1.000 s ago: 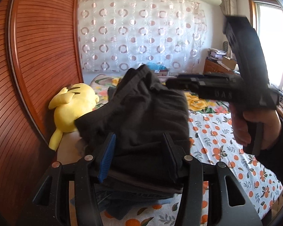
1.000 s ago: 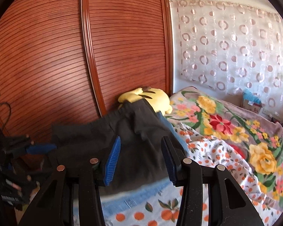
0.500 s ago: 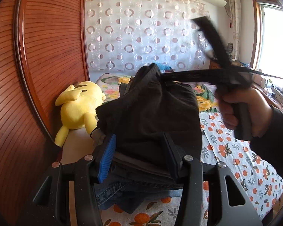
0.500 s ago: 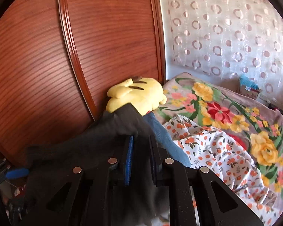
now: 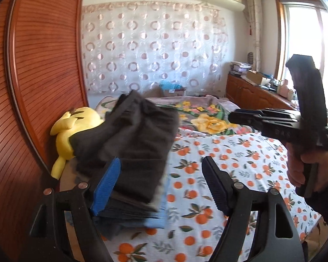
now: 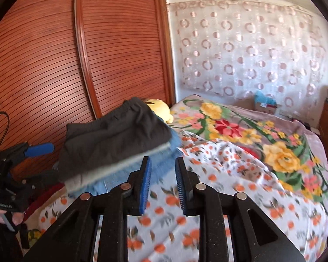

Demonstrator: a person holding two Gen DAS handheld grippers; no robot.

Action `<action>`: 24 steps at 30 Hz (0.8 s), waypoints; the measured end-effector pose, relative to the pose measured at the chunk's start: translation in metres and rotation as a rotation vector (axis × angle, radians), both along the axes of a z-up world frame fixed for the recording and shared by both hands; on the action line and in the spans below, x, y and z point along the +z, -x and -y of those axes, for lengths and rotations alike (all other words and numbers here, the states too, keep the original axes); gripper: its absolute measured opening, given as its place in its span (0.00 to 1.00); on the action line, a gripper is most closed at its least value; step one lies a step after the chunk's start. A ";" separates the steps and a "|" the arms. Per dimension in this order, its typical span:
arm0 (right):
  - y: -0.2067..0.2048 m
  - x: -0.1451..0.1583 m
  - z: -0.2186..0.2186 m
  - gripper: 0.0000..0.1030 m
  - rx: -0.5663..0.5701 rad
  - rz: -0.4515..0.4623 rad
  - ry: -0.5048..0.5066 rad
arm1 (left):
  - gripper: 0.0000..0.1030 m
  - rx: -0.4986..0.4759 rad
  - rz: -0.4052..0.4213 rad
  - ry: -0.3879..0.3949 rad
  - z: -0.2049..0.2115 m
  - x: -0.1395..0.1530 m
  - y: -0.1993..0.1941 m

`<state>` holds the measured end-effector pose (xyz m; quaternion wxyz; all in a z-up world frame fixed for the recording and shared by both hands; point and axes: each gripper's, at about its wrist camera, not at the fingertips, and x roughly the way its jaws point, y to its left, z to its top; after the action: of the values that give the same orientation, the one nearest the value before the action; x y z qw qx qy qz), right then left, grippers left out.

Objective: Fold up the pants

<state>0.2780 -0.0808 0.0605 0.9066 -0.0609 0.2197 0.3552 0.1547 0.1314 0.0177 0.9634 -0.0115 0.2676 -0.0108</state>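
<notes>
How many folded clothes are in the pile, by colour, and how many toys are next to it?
Dark grey pants: 1
Light grey clothes: 1
Blue clothes: 1
Yellow plush toy: 1
Total: 4

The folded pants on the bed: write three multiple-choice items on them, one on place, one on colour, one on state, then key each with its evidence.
1. Where do the dark pants lie?
A. on a stack of folded clothes beside the yellow plush toy
B. on the wooden cabinet under the window
C. hanging from the curtain

2. What colour is the garment right under the pants?
A. red
B. light blue
C. yellow

3. How does the right gripper stand to the pants?
A. clamped on them
B. hidden under them
C. clear of them, nothing between its pads

Key: 1 A, the stack sits by the toy near the wardrobe. 2 B, a blue edge shows below the grey. 3 C, only bedsheet shows in the gap.
</notes>
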 end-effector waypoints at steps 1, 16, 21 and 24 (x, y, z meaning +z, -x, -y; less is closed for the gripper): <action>0.006 0.000 0.007 0.26 -0.015 0.003 -0.005 | 0.80 -0.005 0.004 -0.006 0.006 0.001 0.001; 0.101 -0.015 0.077 0.81 -0.261 0.027 -0.021 | 0.84 -0.111 -0.010 -0.023 0.079 -0.005 0.000; 0.122 -0.023 0.081 0.81 -0.335 0.014 -0.005 | 0.84 -0.083 -0.007 -0.061 0.097 -0.010 0.000; 0.133 -0.023 0.079 0.81 -0.366 0.002 -0.010 | 0.84 -0.109 -0.007 -0.041 0.105 -0.013 0.002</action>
<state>0.1447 -0.1594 0.0378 0.9565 -0.0157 0.2246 0.1854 0.1527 0.0260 0.0043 0.9605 0.0226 0.2713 -0.0577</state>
